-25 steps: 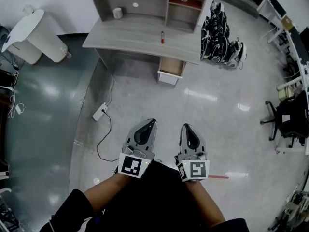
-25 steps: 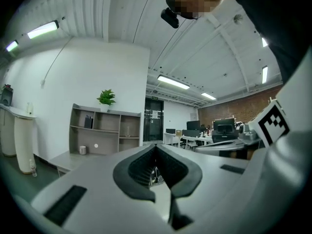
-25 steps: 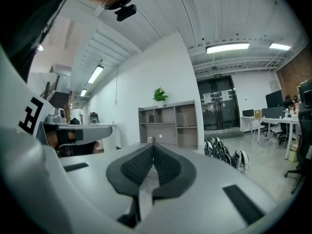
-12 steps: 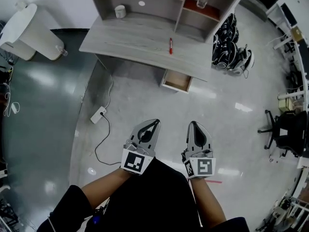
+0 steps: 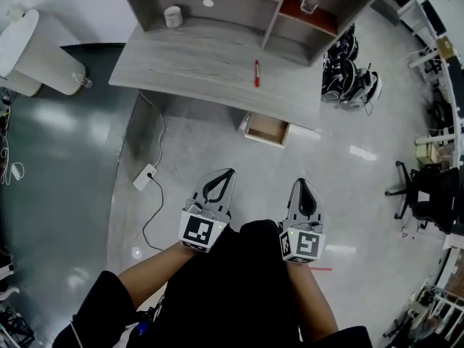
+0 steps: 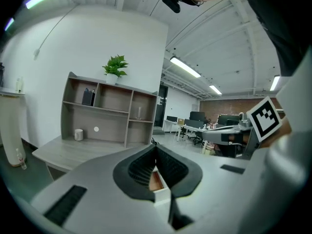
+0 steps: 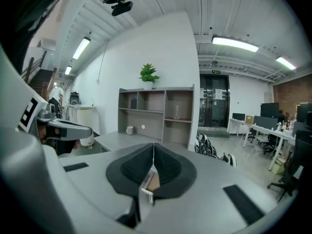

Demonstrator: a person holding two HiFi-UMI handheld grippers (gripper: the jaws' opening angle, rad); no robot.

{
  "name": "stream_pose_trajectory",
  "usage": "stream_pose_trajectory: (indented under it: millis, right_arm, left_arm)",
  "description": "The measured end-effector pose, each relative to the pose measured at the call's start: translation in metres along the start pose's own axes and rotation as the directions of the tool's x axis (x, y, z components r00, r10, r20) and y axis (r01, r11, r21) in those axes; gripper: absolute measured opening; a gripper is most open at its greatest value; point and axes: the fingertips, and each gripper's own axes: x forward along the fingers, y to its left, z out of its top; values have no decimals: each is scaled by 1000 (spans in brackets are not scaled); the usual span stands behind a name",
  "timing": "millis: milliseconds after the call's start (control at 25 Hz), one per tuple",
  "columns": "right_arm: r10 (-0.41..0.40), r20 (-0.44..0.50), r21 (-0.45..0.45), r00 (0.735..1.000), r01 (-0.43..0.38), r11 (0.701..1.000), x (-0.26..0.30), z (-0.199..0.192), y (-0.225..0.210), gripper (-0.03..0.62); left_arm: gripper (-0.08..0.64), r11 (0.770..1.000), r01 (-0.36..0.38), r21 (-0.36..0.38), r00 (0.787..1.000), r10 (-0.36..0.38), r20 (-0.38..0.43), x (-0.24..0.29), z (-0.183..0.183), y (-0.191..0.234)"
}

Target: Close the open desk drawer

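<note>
The open drawer juts out from under the front right of the grey desk, white-fronted with a brown wooden inside. Both grippers hang over the floor well short of it, pointing toward the desk. My left gripper is shut and empty, and so is my right gripper. The left gripper view shows the shut jaw tips with the drawer far off in the loop between the jaws. In the right gripper view the shut tips frame the drawer the same way.
On the desk lie a red pen and a white mug; a glass stands in the shelf unit. A power strip with cable lies on the floor at left. Black-and-white gear is piled right of the desk, an office chair farther right.
The desk and drawer have drawn nearer and sit lower in the head view. Both grippers stay shut and have moved forward toward the desk.
</note>
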Motion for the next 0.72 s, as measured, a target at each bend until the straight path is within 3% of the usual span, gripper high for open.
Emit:
stream_pose_trajectory:
  millis: [160, 400, 560, 720]
  right_arm:
    - [-16, -42, 8, 999, 16, 1000, 11, -18, -9, 17]
    - [73, -47, 1, 996, -73, 997, 41, -39, -14, 18]
    - [93, -67, -15, 993, -94, 995, 65, -58, -31, 18]
    - [123, -94, -94, 988, -132, 987, 85, -72, -42, 18]
  left_arm:
    - [11, 1000, -6, 6, 1000, 6, -16, 15, -10, 10]
    - [11, 998, -25, 63, 996, 30, -88, 54, -53, 26]
    - [11, 995, -42, 88, 992, 51, -113, 79, -63, 34]
    - [11, 998, -63, 2, 988, 63, -140, 98, -74, 38]
